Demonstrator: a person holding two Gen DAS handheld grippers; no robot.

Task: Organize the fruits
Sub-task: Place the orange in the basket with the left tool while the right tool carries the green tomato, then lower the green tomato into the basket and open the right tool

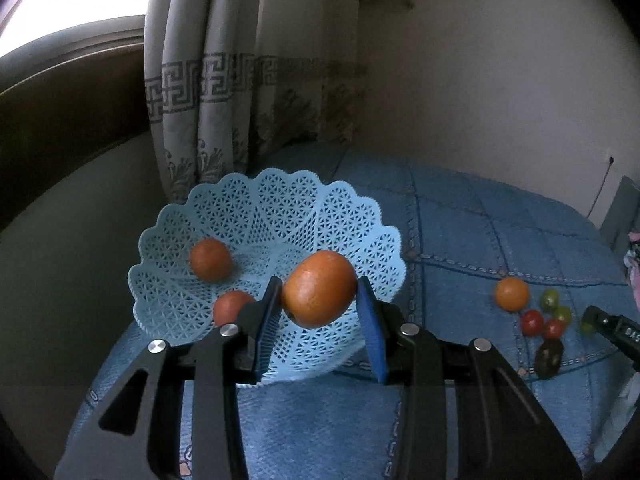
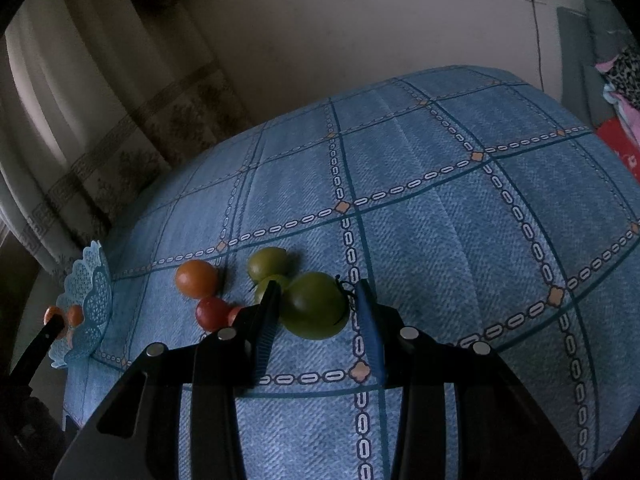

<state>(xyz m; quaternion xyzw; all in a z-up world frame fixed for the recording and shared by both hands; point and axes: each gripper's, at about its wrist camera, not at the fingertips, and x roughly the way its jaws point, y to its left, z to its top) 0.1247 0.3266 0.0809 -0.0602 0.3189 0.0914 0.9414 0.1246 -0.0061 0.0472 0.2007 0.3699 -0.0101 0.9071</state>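
The orange fruit (image 1: 319,289) sits between the fingers of the left hand-held gripper (image 1: 320,312), above the near rim of the blue lattice basket (image 1: 280,208); its long axis is tilted, up toward the right. The left blade touches it, while the right blade seems to stand just apart, so I judge the grip is opening for a drop. Two oranges (image 1: 210,259) lie already inside. The right hand-held gripper (image 2: 316,316) is open around a green fruit (image 2: 313,305) on the bench (image 2: 440,220). Only the right view shows this green fruit clearly; only the left view shows the inside of the basket
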